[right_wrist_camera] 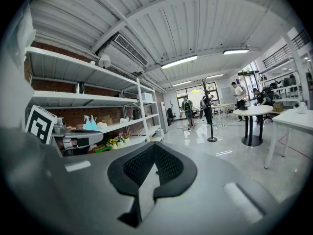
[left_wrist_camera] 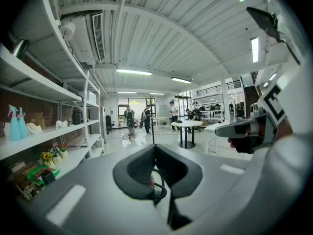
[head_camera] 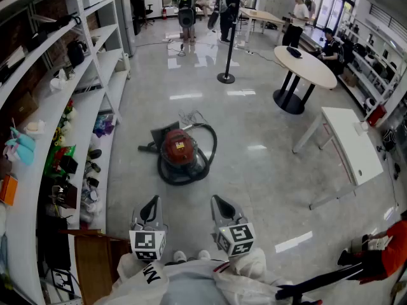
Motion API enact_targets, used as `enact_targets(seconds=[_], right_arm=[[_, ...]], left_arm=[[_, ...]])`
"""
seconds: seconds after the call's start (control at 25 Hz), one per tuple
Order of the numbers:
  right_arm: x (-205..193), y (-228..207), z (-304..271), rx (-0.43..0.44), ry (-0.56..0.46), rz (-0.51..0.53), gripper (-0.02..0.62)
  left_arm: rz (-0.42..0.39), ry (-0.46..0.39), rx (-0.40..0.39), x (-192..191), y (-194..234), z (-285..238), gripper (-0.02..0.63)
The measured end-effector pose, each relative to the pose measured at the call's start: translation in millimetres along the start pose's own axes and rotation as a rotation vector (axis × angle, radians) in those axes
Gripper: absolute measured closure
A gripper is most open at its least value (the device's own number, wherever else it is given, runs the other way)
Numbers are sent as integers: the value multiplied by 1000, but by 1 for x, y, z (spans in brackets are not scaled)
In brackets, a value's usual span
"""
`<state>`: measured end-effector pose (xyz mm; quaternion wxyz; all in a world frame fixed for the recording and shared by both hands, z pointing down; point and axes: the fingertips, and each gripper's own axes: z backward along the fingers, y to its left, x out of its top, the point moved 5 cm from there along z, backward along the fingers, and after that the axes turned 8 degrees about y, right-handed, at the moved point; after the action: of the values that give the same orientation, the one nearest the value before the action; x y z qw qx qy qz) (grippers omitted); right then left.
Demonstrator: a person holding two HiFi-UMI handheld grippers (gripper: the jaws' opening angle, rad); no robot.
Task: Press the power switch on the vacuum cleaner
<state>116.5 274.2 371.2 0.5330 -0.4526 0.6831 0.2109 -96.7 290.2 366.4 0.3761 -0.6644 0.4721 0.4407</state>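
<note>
Beyond left gripper [head_camera: 151,202] and right gripper [head_camera: 219,201], both closed, sits the vacuum cleaner [head_camera: 178,149].

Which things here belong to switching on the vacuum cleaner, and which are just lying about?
For the job:
- red canister vacuum cleaner on the floor, with its black hose
- left gripper and right gripper, both shut and empty

Just about:
- round white table
- rectangular white table
- black pole stand
- white shelving with odds and ends
</note>
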Motion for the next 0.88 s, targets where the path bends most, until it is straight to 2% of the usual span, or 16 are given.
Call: enact_targets(seconds=[0.28,0.52,0.88], right_arm=[[-1,-5,4,-1,7,-3,597],[-3,-9,7,44,-7,-28,595],[-9,-23,10,59,4,-41,595]], left_arm=[[9,4,-5,0,-8,-1,606],[10,11,1,-4,-14,-1,606],[32,33,10,-10,-28,-3,606]])
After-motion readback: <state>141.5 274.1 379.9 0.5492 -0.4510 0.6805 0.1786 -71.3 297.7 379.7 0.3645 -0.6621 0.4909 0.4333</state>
